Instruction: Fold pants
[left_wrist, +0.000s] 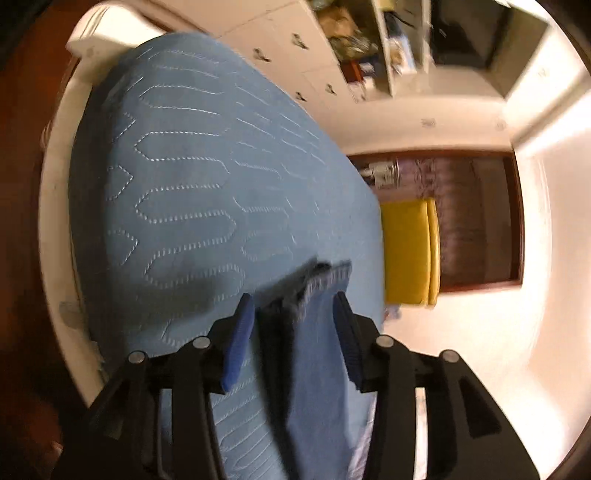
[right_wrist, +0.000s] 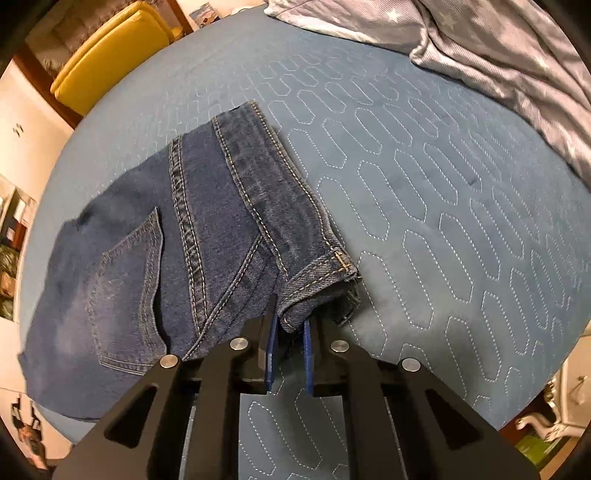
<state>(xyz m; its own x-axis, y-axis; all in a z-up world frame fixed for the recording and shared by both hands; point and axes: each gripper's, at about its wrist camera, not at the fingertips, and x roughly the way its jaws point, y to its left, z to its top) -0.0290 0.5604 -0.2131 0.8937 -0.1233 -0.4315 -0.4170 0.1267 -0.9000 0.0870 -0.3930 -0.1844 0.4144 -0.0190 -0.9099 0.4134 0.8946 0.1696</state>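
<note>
Dark blue jeans (right_wrist: 177, 236) lie folded on the blue quilted bedspread (right_wrist: 424, 184), back pocket up, waistband toward my right gripper. My right gripper (right_wrist: 290, 332) is shut on the waistband corner at the near edge of the jeans. In the left wrist view a frayed leg hem of the jeans (left_wrist: 317, 288) lies between the fingers of my left gripper (left_wrist: 295, 321). The blue pads (left_wrist: 240, 332) stand wide apart on either side of the cloth and do not pinch it. The view is blurred.
A grey star-patterned blanket (right_wrist: 498, 48) lies bunched at the far right of the bed. A yellow chair (right_wrist: 110, 51) stands beside the bed, also seen in the left wrist view (left_wrist: 406, 251). White drawers (left_wrist: 295, 55) and shelves line the wall.
</note>
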